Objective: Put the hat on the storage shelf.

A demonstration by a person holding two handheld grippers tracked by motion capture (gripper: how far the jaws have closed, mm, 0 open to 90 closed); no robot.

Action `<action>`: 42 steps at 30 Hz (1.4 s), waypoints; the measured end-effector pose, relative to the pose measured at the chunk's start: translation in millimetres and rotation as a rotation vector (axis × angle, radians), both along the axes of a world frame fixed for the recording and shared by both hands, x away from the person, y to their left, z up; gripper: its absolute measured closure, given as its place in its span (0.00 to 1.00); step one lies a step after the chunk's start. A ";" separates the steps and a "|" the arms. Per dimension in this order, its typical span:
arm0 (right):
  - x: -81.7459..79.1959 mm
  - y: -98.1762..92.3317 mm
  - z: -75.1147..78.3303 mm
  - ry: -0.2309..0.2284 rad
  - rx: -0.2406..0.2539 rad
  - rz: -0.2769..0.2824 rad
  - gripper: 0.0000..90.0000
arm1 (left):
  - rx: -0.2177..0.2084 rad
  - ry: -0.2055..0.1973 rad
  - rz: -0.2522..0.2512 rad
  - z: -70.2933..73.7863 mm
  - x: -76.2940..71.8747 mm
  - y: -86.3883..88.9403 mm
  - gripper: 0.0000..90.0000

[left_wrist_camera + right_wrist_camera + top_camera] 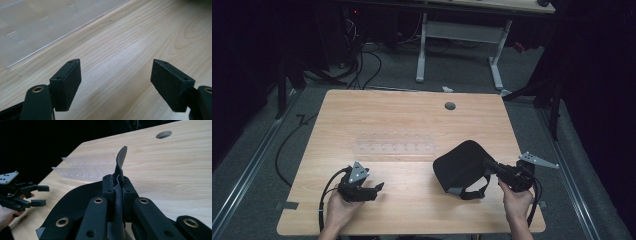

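High view has the right gripper point(490, 166) clamped on the edge of a black pouch point(460, 167) at the table's point(412, 117) right front, likely to lift or drag it. Left gripper point(379, 187) waits with jaws apart, holding nothing. Right gripper view adds the fabric pinched between the pads point(109, 185).

black pouch point(460, 165), light woodgrain table point(412, 120)

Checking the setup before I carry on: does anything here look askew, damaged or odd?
Nothing looks damaged or spilled. The right gripper pinches an edge of the black eye mask, so it sits lifted and folded. The left gripper is open over the table.
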State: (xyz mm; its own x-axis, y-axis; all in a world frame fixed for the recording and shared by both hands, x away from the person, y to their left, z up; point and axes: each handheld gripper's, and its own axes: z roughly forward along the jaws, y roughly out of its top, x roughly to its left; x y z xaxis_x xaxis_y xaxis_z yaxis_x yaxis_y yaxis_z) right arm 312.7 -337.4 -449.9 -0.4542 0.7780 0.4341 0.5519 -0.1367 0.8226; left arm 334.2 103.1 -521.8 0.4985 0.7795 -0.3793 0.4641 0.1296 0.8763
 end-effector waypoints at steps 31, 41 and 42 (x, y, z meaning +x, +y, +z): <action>2.4 76.5 9.7 -0.066 0.009 0.168 0.95 | -0.108 -0.082 -0.195 45.0 -34.8 -51.3 0.27; 4.1 88.7 8.4 -0.047 0.016 0.201 0.95 | -0.035 -0.136 -0.180 49.1 -35.3 -61.1 0.28; 4.5 89.5 8.2 -0.044 0.013 0.202 0.95 | -0.035 -0.135 -0.182 48.7 -35.4 -62.2 0.28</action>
State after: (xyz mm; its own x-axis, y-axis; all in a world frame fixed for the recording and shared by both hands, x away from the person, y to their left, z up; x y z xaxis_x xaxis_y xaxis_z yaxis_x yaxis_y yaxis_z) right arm 317.2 -247.9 -441.7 -0.6192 0.6636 0.4197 0.5331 -0.0370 0.8452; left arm 298.8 40.9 -473.2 0.6779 0.6593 -0.3252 0.3617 0.0860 0.9283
